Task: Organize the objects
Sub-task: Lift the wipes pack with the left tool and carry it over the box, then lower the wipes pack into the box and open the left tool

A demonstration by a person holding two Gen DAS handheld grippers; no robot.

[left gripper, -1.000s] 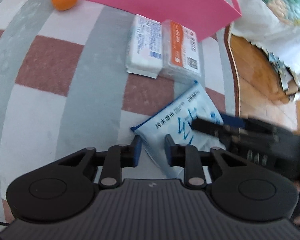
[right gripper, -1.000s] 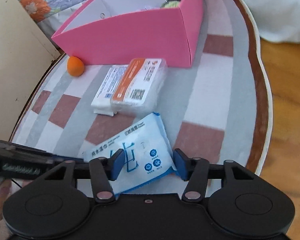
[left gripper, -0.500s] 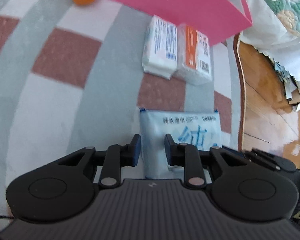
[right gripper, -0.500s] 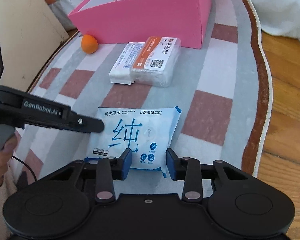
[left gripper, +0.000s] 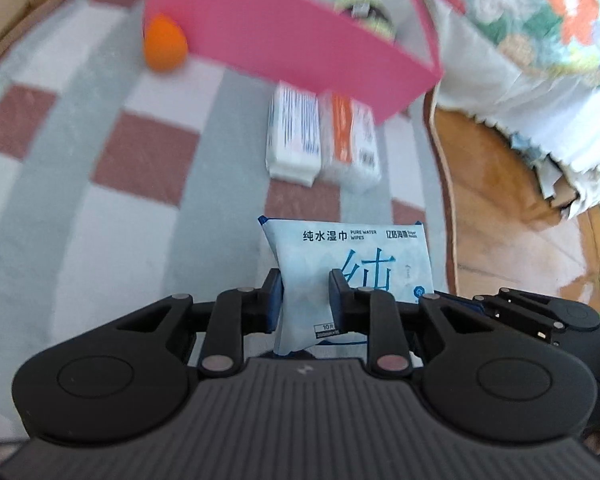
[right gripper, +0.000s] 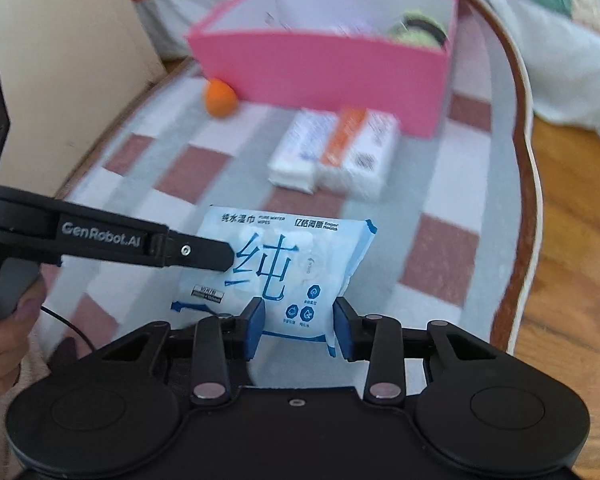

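I see my left hand-held gripper (left gripper: 305, 294) clamped on the left part of a pale blue soft plastic pack of wet wipes (left gripper: 352, 268), and my right hand-held gripper (right gripper: 299, 322) clamped on the pack's near right edge. The pack hangs between the two above the worktop's checked grey, white and dusty-red cloth (left gripper: 100, 208). Beyond it, going left to right, an orange egg-shaped sponge (left gripper: 165, 43) sits against the pink open-top cardboard box (left gripper: 284, 40), then a white rectangular tissue pack (left gripper: 294, 136) lies touching a clear-wrapped pack with an orange stripe (left gripper: 350, 142), both just in front of the box.
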